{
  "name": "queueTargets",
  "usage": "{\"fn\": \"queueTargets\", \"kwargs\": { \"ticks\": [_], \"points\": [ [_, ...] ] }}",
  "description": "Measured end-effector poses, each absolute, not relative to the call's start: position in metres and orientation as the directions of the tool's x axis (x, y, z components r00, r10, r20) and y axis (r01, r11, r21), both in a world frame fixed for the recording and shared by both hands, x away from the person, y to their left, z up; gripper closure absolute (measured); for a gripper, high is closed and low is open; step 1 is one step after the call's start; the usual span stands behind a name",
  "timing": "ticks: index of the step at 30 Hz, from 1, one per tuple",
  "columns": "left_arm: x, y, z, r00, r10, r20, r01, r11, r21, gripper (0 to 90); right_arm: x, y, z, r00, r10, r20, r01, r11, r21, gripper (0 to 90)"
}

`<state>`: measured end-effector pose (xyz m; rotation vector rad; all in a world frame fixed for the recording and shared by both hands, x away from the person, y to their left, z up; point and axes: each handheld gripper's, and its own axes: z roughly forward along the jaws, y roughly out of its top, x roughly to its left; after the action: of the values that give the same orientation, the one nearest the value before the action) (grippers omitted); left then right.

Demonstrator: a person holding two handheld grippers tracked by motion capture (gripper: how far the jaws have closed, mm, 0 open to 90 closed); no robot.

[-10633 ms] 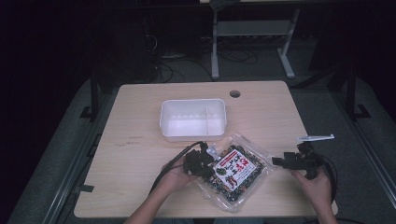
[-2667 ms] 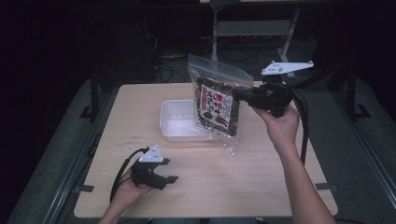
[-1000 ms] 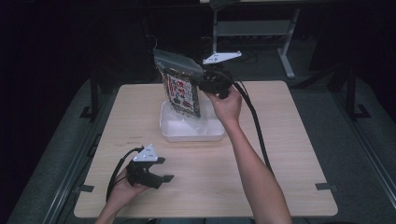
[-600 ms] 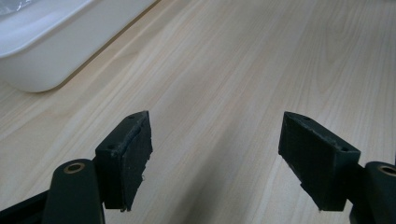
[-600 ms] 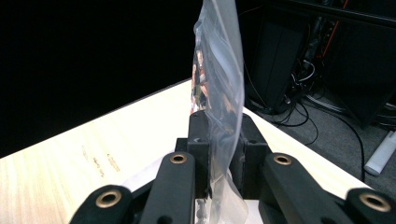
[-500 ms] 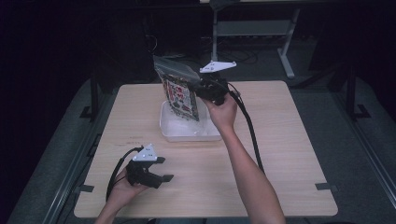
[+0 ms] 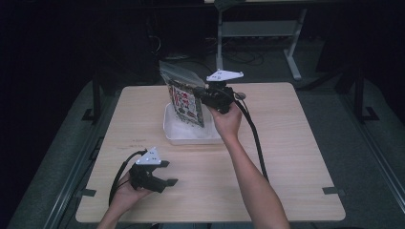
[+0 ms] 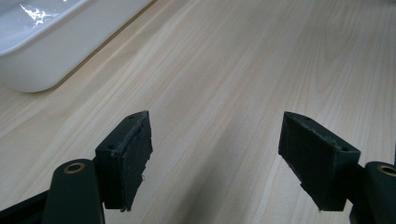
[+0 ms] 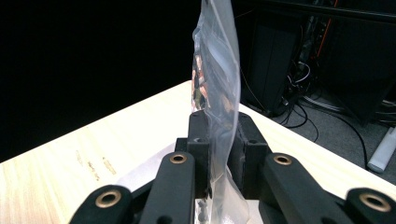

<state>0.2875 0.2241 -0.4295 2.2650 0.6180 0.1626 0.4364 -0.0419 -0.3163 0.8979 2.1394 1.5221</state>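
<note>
A clear plastic bag (image 7: 185,98) with a printed packet inside hangs upright over the white tray (image 7: 191,135) near the middle of the table's far edge, its side edge clamped between the closed jaws of the right claw (image 7: 206,97). Half a second earlier the bag hung at much the same spot; a couple of seconds before that it was out toward the table's right edge, and earlier still it lay flat near the front edge. The carry across appears finished, and the bag's lower end now looks to sit at or just inside the tray, so lowering and releasing seems the likely next step. In the right gripper view the film (image 9: 215,84) rises straight from between the pinched pads. The left claw (image 7: 165,172) rests near the front left corner of the table (image 7: 296,143), jaws wide apart and holding nothing, above bare wood.
</note>
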Motion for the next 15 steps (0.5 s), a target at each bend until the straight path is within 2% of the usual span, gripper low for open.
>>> {"fn": "queueTargets", "kwargs": {
  "ticks": [15],
  "points": [
    [0.288, 0.225, -0.428, 0.874, 0.480, -0.076, 0.381, -0.581, 0.719, 24.9, 0.435, -0.048, -0.328, -0.702, 0.707, 0.086, 0.328, 0.213, 0.920, 78.8]
  ]
}}
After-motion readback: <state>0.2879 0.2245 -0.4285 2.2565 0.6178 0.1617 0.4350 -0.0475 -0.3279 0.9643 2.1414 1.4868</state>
